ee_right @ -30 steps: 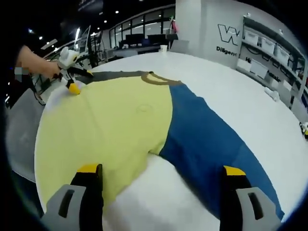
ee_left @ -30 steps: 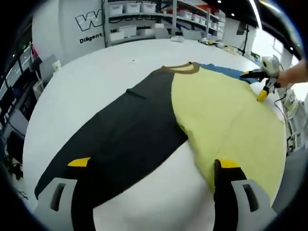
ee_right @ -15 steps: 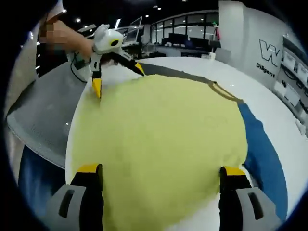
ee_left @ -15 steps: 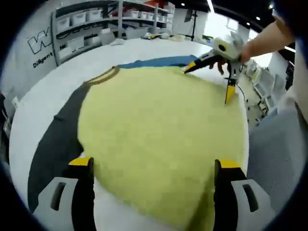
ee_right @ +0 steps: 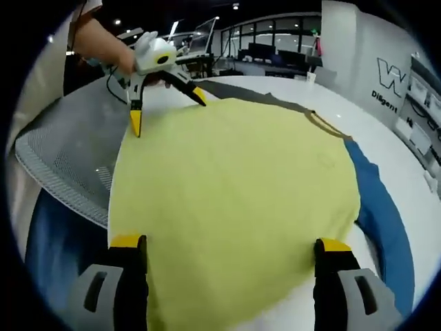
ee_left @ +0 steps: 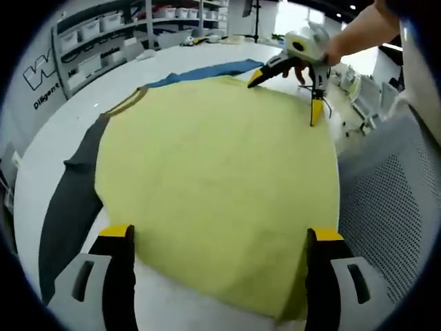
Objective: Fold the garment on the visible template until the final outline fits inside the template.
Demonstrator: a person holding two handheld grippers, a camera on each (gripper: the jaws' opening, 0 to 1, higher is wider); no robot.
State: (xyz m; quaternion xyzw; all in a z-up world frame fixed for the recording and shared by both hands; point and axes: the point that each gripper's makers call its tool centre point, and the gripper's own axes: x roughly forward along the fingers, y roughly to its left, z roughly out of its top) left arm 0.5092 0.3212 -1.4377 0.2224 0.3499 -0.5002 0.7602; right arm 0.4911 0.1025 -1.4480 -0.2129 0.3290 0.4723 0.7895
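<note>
Now the shirt (ee_left: 213, 186) lies spread flat on the white table (ee_left: 55, 138), its yellow body facing up and taking the middle of both views. In the left gripper view a dark sleeve (ee_left: 65, 207) runs off to the left and a blue sleeve (ee_left: 200, 71) shows at the far side, next to the brown collar (ee_left: 127, 103). In the right gripper view the blue sleeve (ee_right: 382, 221) lies to the right.

The left gripper (ee_left: 217, 238) hovers over the near hem with its jaws wide apart and nothing between them. The right gripper (ee_right: 224, 245) is likewise spread wide and holds nothing, over the opposite edge of the yellow cloth. Each one appears in the other's view, held by a hand (ee_left: 351, 38) at the far edge of the shirt, jaws parted. A grey mesh chair (ee_right: 65, 162) stands beside the table.
</note>
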